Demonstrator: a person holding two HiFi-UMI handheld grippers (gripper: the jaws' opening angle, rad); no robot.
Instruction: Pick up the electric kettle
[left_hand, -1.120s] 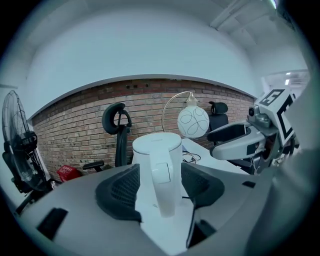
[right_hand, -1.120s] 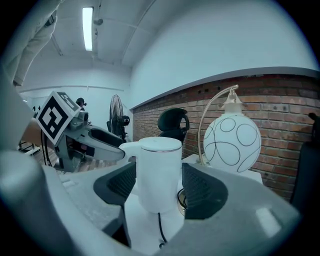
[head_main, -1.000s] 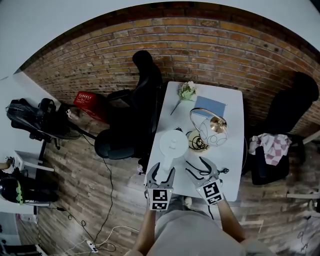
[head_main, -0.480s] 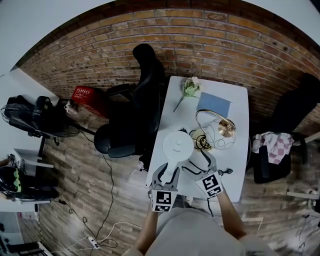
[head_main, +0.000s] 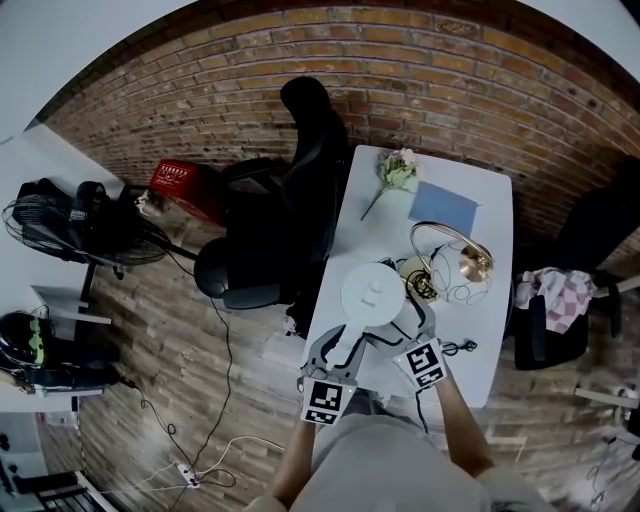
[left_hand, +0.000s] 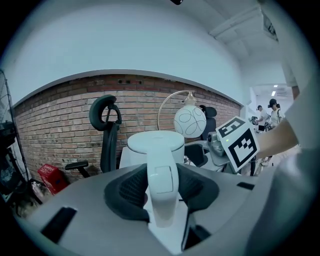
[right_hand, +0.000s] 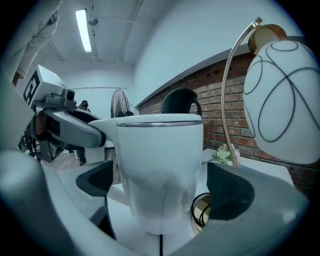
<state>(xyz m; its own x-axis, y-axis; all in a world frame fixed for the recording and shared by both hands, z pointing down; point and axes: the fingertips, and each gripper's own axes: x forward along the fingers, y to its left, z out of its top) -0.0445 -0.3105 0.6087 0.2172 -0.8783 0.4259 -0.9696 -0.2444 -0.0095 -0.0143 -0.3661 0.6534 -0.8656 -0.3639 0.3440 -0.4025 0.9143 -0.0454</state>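
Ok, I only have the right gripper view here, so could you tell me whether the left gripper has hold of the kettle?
Observer: Yes. The left gripper view shows the left gripper shut on the handle of the white plastic electric kettle.
Operator: Thank you. What lies beyond the white globe lamp?
Observer: In the head view, a blue rectangular sheet lies flat on the white table, farther from the person than the lamp.
Operator: And is there anything off to the side of the table?
Observer: At the right of the head view, a pink-and-white checked cloth is draped over a black chair beside the table.
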